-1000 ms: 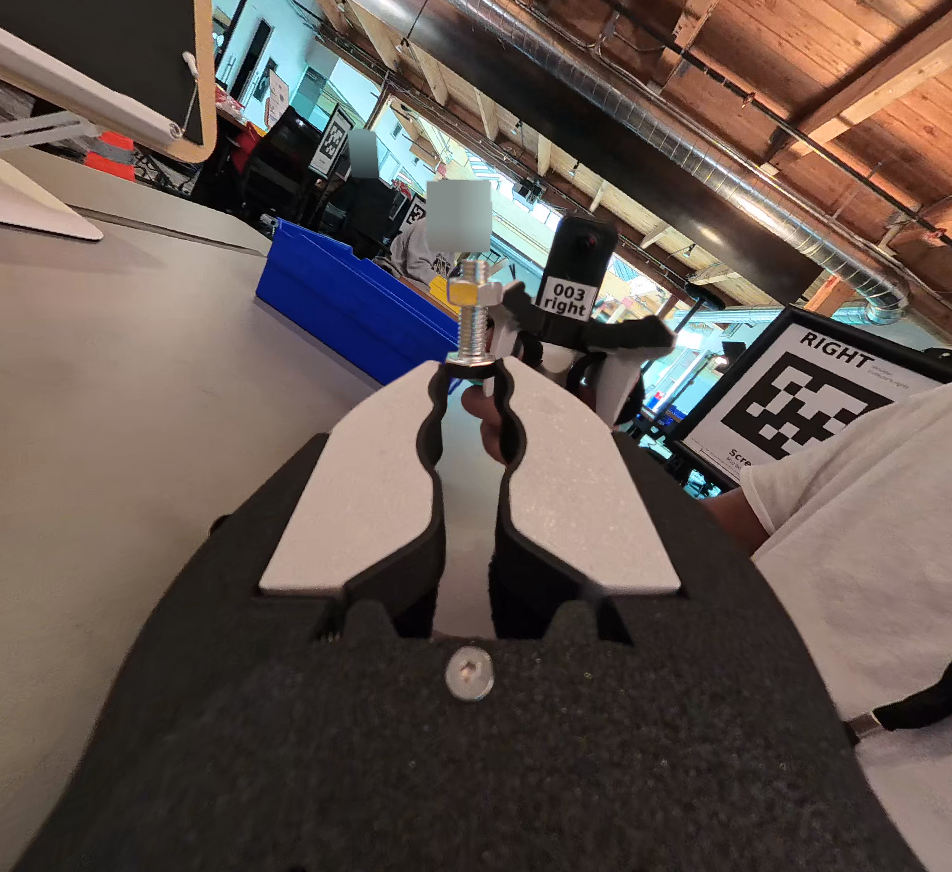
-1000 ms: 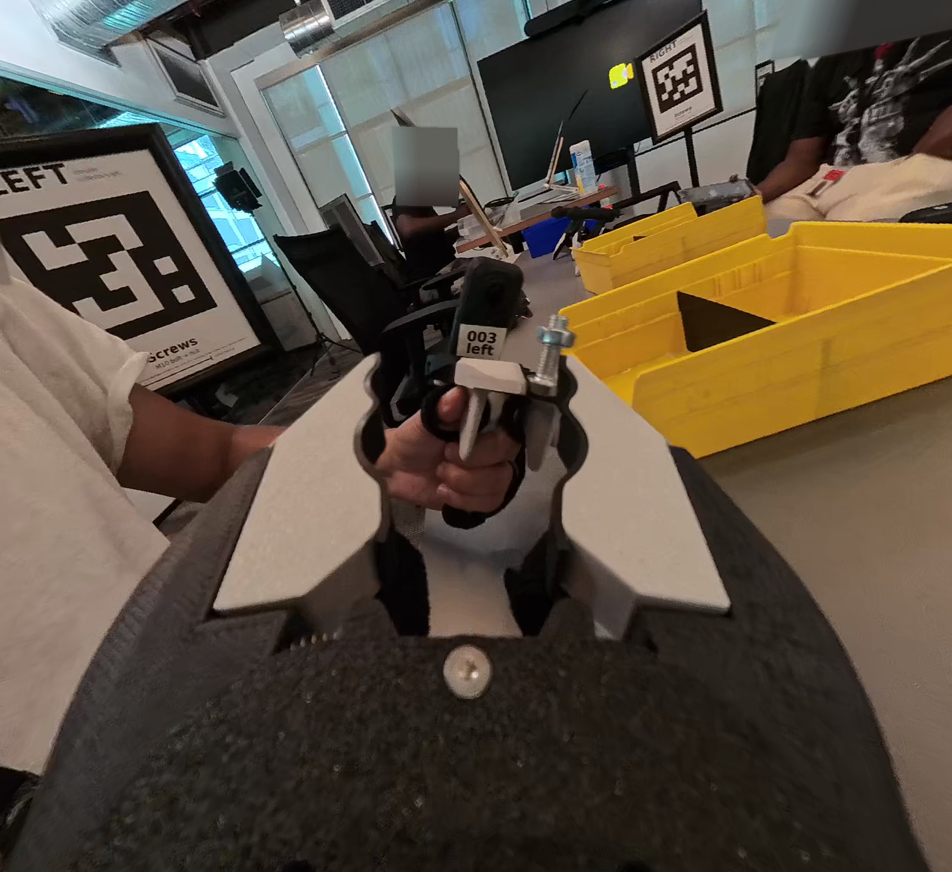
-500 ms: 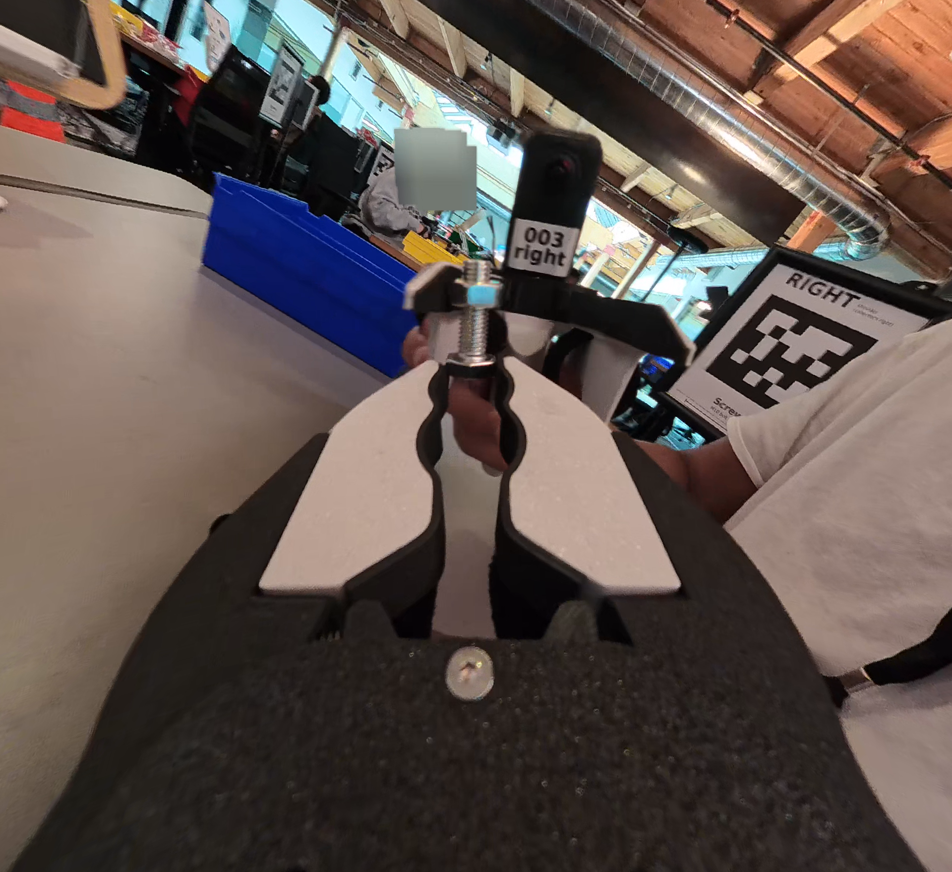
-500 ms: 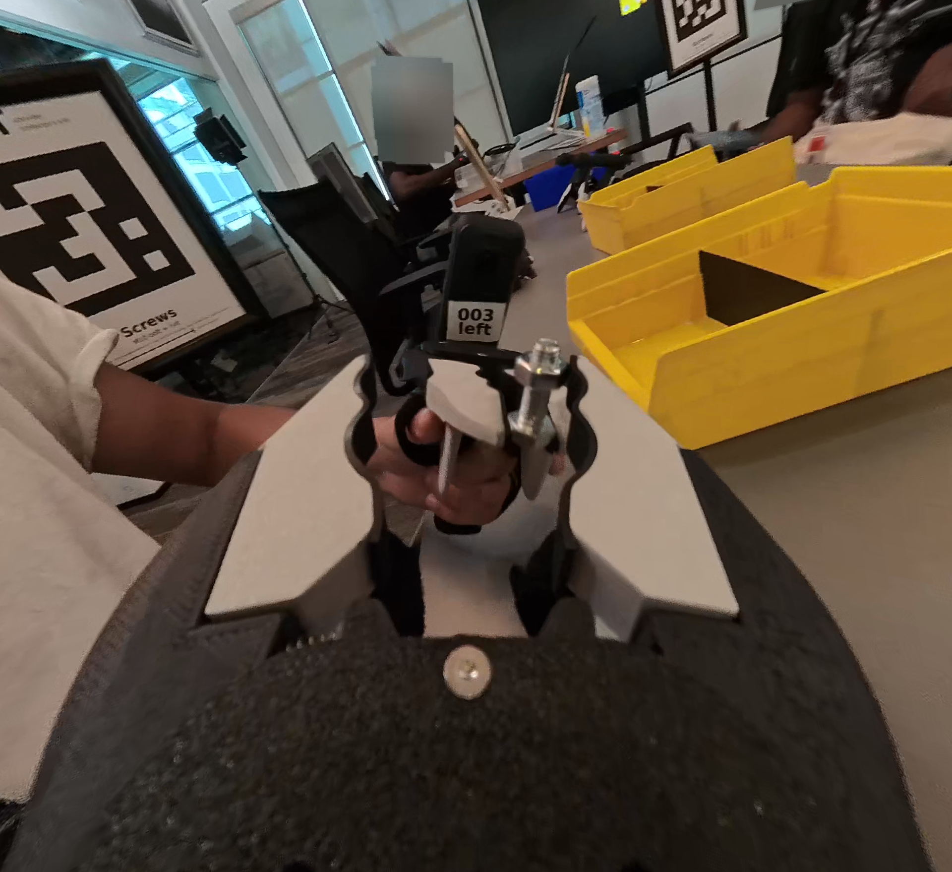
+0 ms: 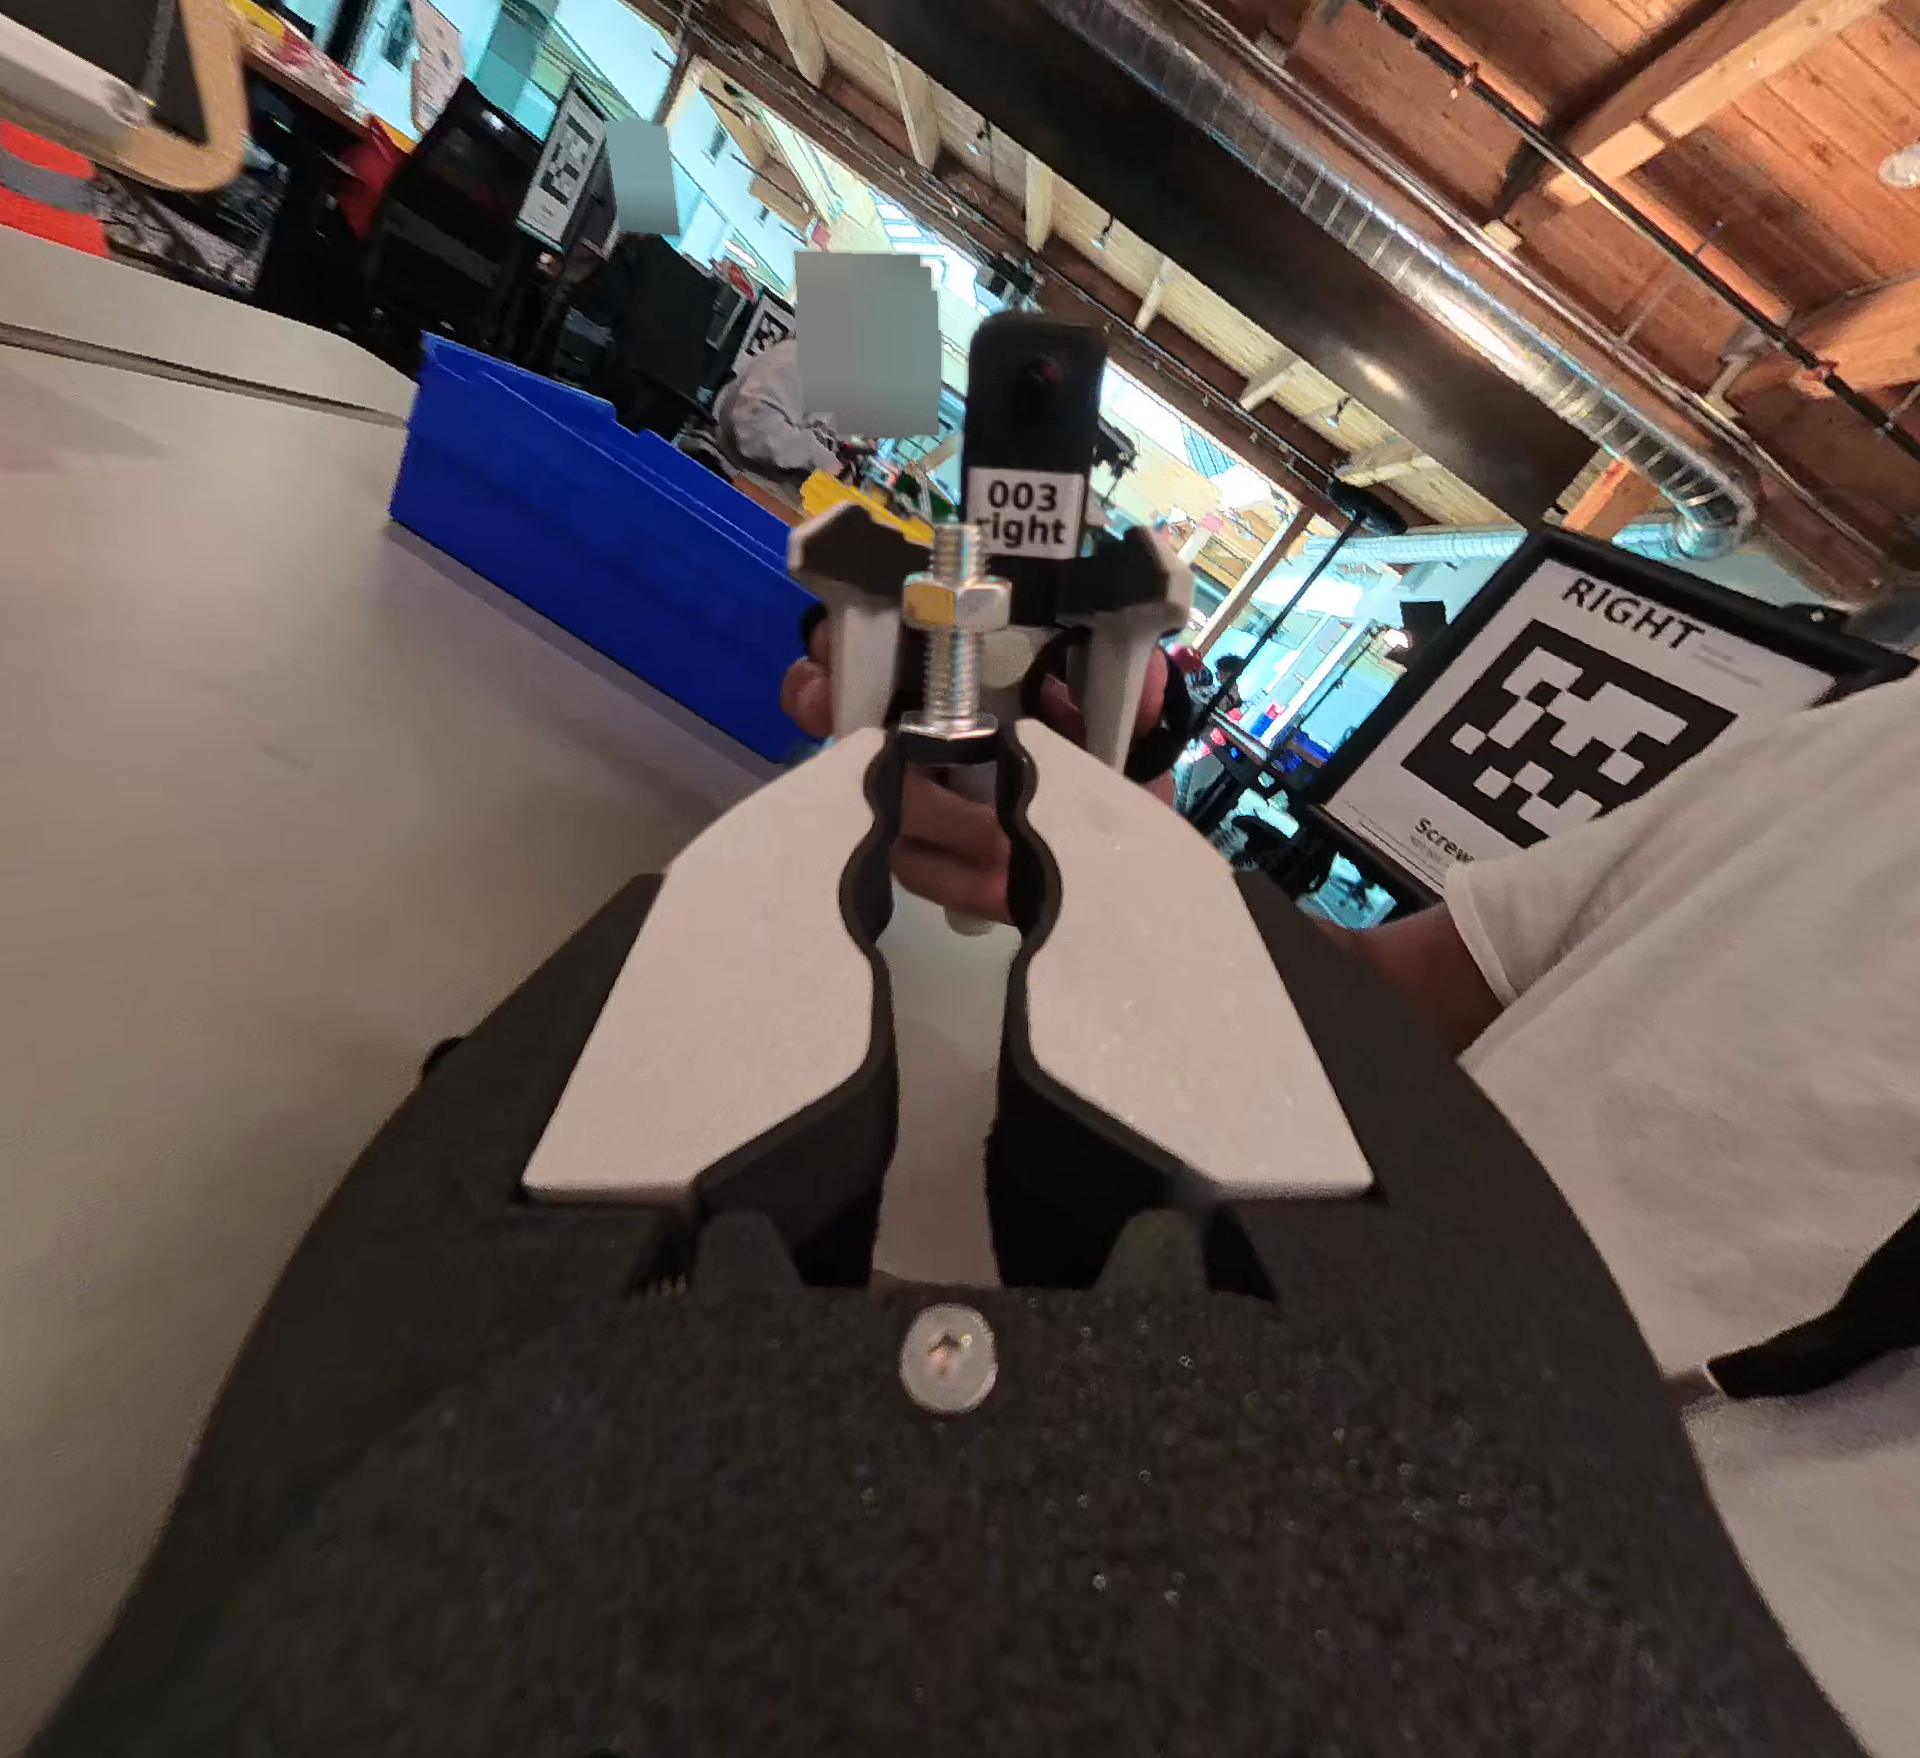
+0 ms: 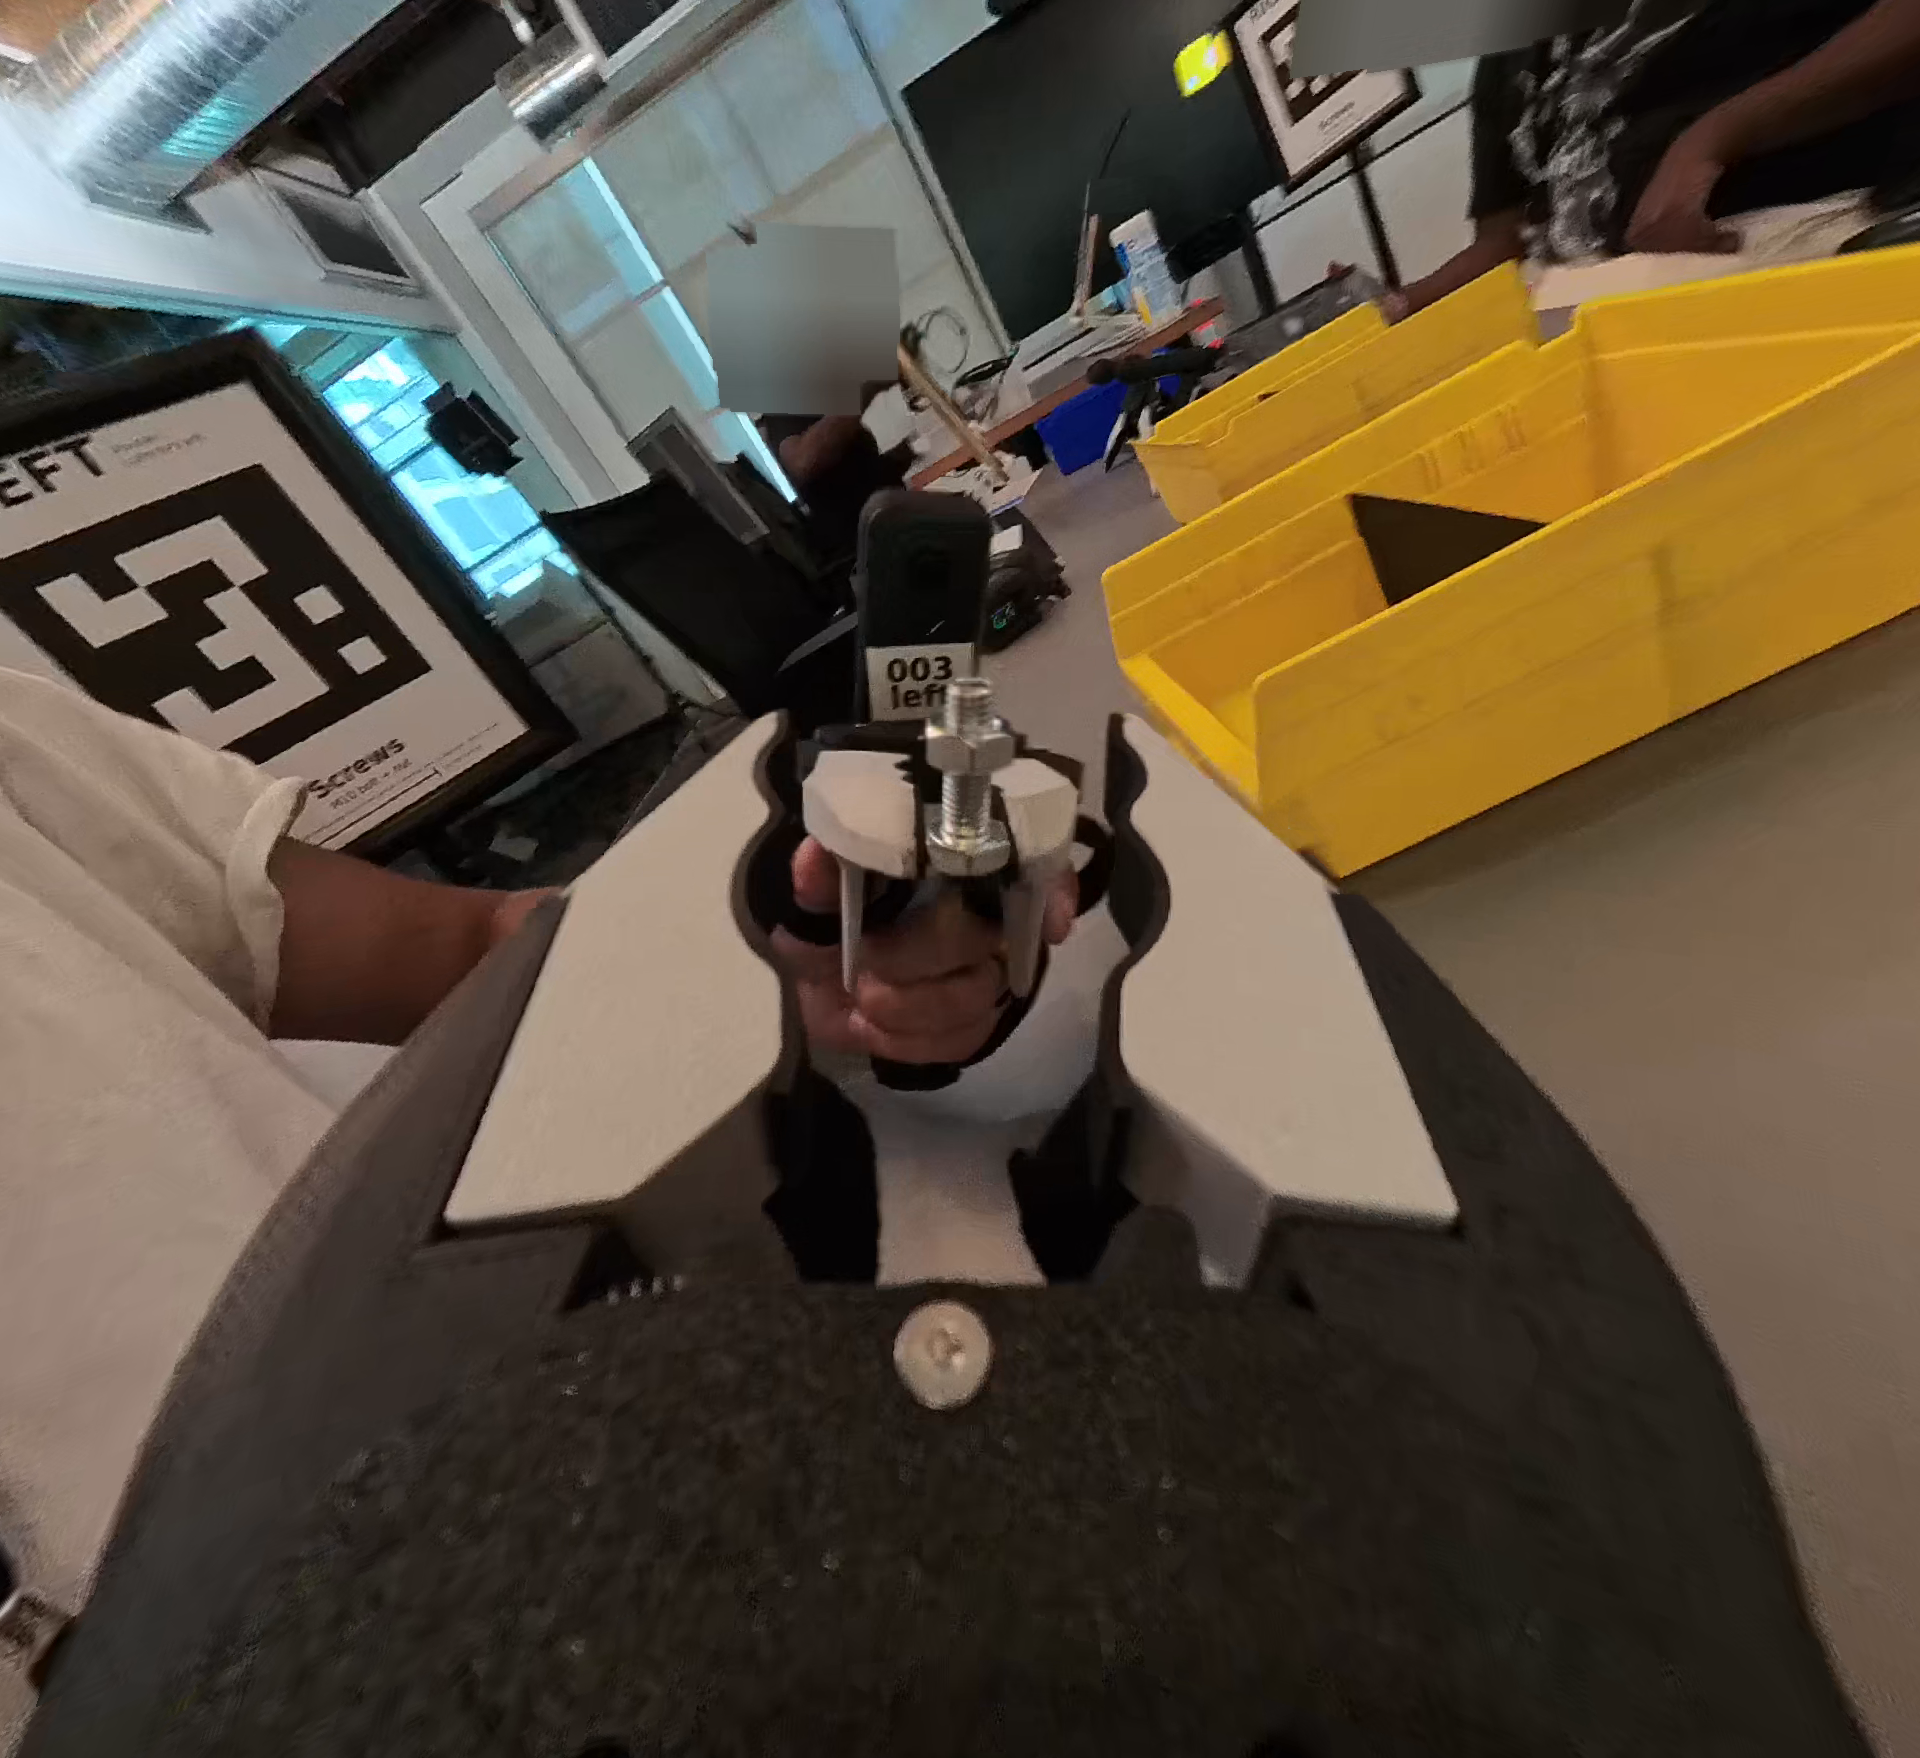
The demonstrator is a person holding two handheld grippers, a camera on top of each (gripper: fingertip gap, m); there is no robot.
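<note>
Left gripper (image 5: 948, 758): clamped on bolt (image 5: 954, 659) head, nut (image 5: 956, 605) high on thread. Right gripper (image 6: 948, 773): fingers apart, now squarely facing the bolt, closer than a second ago; nut ungripped.

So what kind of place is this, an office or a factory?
Probably a shared workshop or lab: yellow plastic parts bins on a grey worktable, exposed wooden ceiling beams, and a framed black-and-white marker board.
</note>
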